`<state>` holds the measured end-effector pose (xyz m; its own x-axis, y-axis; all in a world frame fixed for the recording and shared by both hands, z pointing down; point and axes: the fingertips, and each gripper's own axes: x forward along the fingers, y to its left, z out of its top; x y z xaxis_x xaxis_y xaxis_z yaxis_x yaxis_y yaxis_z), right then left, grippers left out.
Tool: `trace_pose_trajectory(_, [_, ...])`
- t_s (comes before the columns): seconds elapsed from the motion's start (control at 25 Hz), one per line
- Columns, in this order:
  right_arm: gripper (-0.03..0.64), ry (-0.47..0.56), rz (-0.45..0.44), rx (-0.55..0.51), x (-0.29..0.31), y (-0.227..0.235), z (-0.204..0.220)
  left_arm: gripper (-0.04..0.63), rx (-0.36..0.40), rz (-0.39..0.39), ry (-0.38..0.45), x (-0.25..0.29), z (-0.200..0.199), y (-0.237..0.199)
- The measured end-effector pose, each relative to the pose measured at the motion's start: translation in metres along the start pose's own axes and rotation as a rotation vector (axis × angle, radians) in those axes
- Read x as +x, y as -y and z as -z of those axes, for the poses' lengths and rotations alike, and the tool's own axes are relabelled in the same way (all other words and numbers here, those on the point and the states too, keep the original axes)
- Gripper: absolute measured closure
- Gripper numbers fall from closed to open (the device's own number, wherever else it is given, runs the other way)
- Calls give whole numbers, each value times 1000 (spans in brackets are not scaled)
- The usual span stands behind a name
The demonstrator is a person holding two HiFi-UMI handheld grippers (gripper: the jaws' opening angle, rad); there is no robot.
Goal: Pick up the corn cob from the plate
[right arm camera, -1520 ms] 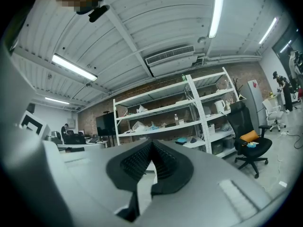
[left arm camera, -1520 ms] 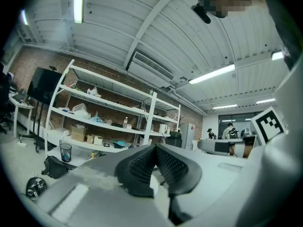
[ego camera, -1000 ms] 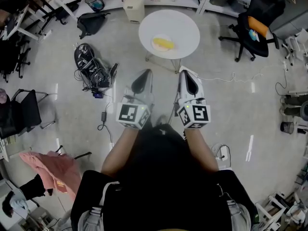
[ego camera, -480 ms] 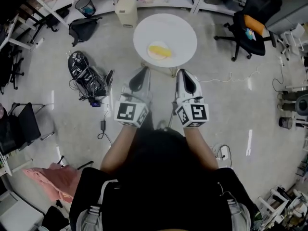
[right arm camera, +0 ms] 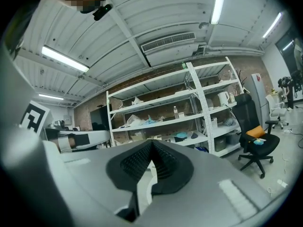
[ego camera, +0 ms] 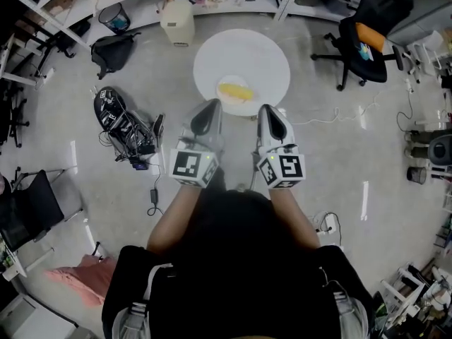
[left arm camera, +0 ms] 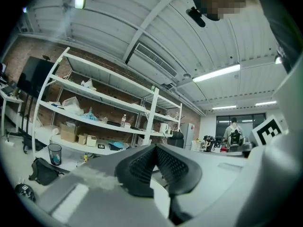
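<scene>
A yellow corn cob lies on a pale plate near the front edge of a round white table. I hold both grippers level, side by side, just short of that edge. My left gripper points toward the table left of the cob, and its dark pads meet with nothing between them. The right gripper sits right of the cob, its pads also pressed together and empty. Neither gripper view shows the cob or the plate, only shelving ahead.
A black office chair stands right of the table. A white bin and shelves sit behind it. On the floor to the left are a black backpack and a tangle of cables and gear. More cables run right.
The table with the plate and cob has come closer to both grippers as I walked toward it. Both grippers stay shut and empty, side by side.
</scene>
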<state>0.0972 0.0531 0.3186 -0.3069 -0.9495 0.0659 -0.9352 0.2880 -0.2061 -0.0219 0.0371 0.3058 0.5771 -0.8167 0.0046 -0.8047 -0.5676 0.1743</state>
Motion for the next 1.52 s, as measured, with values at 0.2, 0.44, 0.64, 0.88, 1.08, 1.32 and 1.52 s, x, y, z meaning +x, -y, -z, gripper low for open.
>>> trace_pose_trajectory(0.2, [611, -14, 34, -6, 33, -2, 2, 598, -17, 38, -11, 23, -4, -28])
trace_pose_trajectory(0.44, [611, -27, 79, -8, 66, 3, 10, 598, -56, 78, -30, 50, -5, -52])
trace_pose_trajectory(0.64, [611, -33, 106, 5, 86, 6, 18, 598, -13, 130, -44, 66, 5, -65])
trace_pose_trajectory(0.88, [611, -43, 112, 0, 100, 15, 19, 598, -35, 136, -54, 81, 11, -72])
trace_pose_trajectory(1.08, [611, -60, 105, -1, 110, 27, 25, 598, -43, 118, -67, 96, 10, -77])
trace_pose_trajectory(1.32, [611, -97, 84, -6, 130, 42, 36, 598, -51, 96, -84, 113, 21, -86])
trace_pose_trajectory(1.52, [611, -126, 72, 6, 143, 59, 44, 598, -47, 71, -94, 133, 27, -88])
